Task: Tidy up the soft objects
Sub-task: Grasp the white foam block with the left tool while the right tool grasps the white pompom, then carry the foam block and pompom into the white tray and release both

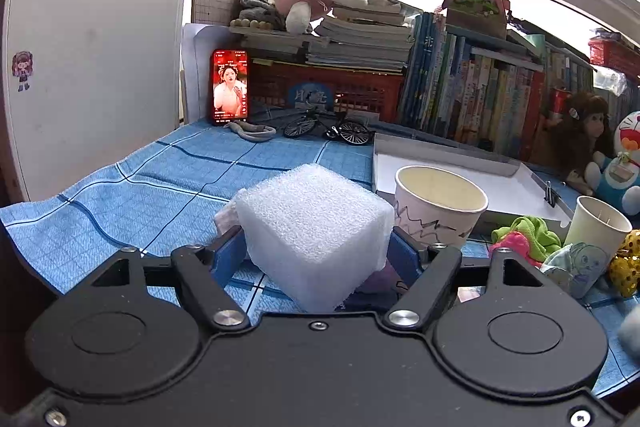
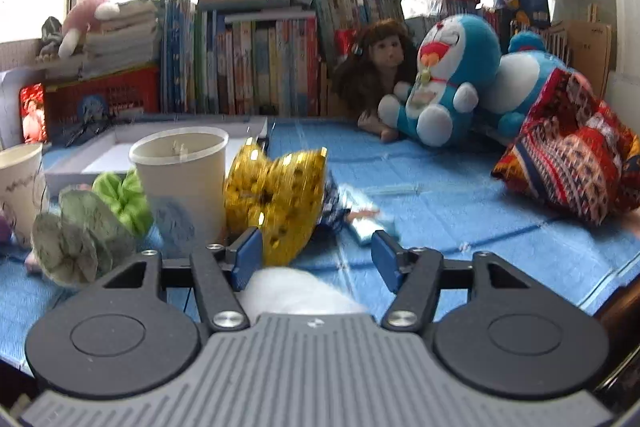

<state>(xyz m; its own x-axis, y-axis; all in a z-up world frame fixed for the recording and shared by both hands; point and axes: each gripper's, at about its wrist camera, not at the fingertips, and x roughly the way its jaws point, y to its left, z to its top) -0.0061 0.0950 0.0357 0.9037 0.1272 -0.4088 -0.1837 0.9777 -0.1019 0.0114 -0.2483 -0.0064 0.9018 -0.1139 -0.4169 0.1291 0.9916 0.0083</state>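
Unlabelled white foam cube (image 1: 316, 227) sits clamped in left gripper (image 1: 318, 253) jaws.

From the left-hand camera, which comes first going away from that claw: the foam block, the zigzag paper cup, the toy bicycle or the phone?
1. Foam block, between the left gripper's fingers.
2. Zigzag paper cup, just right.
3. Toy bicycle, far middle.
4. Phone, far left, propped upright; only slightly behind the bicycle.

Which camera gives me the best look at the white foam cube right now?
Left wrist: the foam cube fills the centre, clamped between the left tool's blue pads. The right wrist view doesn't show the cube; only an unidentifiable white blur sits below the open right tool.
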